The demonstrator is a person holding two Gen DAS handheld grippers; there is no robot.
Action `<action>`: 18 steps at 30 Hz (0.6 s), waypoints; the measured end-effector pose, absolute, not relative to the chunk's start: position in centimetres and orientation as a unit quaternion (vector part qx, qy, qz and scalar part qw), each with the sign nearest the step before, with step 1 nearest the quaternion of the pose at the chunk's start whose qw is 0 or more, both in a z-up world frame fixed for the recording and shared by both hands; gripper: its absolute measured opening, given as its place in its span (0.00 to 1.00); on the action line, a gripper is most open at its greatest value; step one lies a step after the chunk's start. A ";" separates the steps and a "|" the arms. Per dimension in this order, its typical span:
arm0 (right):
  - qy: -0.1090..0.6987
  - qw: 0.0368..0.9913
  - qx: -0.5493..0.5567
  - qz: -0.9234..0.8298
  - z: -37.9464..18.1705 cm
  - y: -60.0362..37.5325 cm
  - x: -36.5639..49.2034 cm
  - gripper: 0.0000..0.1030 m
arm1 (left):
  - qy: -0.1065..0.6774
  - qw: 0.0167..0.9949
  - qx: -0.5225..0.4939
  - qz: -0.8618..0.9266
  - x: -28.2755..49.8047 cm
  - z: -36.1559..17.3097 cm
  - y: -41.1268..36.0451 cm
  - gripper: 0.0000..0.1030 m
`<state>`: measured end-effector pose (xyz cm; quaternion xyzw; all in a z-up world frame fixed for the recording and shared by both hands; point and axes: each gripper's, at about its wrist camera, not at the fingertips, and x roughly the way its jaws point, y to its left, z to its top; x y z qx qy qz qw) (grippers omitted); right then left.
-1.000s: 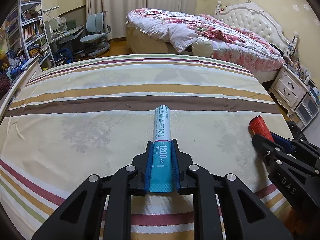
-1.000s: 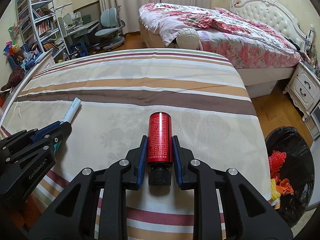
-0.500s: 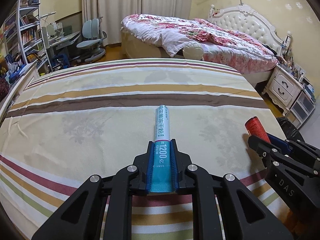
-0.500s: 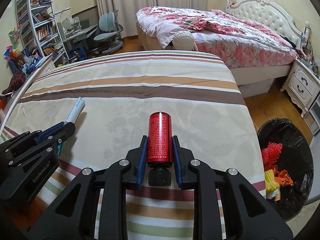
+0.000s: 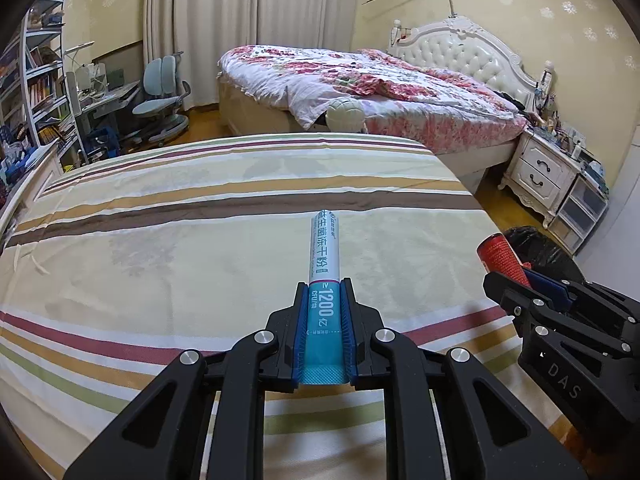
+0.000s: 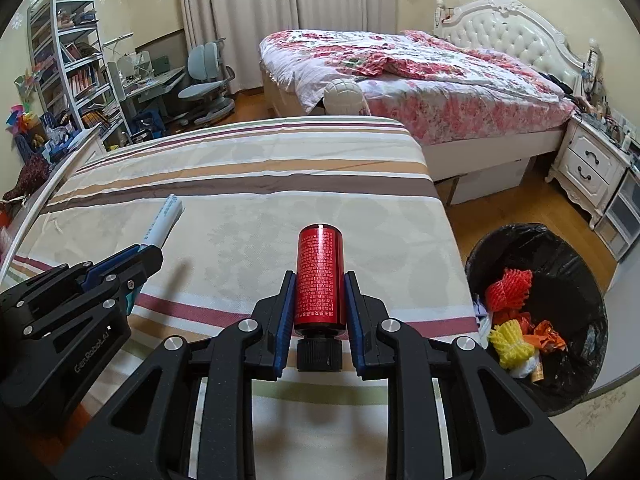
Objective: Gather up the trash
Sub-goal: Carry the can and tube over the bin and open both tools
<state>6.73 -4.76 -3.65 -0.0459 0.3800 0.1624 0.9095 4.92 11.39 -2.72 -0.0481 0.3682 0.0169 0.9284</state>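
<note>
My left gripper (image 5: pixel 324 300) is shut on a long white and teal sachet (image 5: pixel 325 264) and holds it above the striped bed (image 5: pixel 160 248). The sachet also shows in the right wrist view (image 6: pixel 162 224), sticking out of the left gripper (image 6: pixel 140 258). My right gripper (image 6: pixel 320 292) is shut on a red cylinder bottle (image 6: pixel 319 276) with a black cap, held above the bed's right part. It shows in the left wrist view (image 5: pixel 502 258) too. A black-lined trash bin (image 6: pixel 576 280) with red, yellow and orange scraps stands on the floor at the right.
A second bed with a floral quilt (image 6: pixel 400 72) stands beyond. A white nightstand (image 6: pixel 592 168) is at the far right. A desk, chair (image 6: pixel 204 80) and bookshelf (image 6: pixel 76 68) stand at the back left. The striped bed's right edge (image 6: pixel 452 240) borders wooden floor.
Both grippers have pulled back and swung right with their loads. The trash bin has come further into view on the right.
</note>
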 end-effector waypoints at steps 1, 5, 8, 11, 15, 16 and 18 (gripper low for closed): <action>0.378 0.911 -0.044 0.159 -3.5 -5.1 6.5 0.23 | 0.365 0.930 -0.047 0.013 4.8 -2.5 11.0 0.16; 0.372 0.916 -0.036 0.145 -3.1 -6.8 5.8 0.23 | 0.355 0.934 -0.041 -0.005 4.6 -1.9 9.3 0.16; 0.367 0.921 -0.028 0.130 -2.8 -8.3 5.5 0.23 | 0.348 0.936 -0.036 -0.018 4.6 -1.4 8.0 0.16; 0.362 0.925 -0.022 0.116 -2.5 -9.8 5.3 0.23 | 0.341 0.939 -0.031 -0.031 4.7 -1.0 6.7 0.16; 0.355 0.930 -0.012 0.088 -2.2 -12.2 5.4 0.23 | 0.332 0.941 -0.024 -0.053 5.1 -0.5 4.8 0.16; 0.353 0.932 -0.010 0.080 -2.1 -13.0 5.5 0.23 | 0.331 0.942 -0.022 -0.059 5.3 -0.4 4.2 0.16; 0.350 0.934 -0.004 0.065 -1.9 -14.4 5.7 0.23 | 0.327 0.942 -0.017 -0.071 5.7 -0.3 2.9 0.16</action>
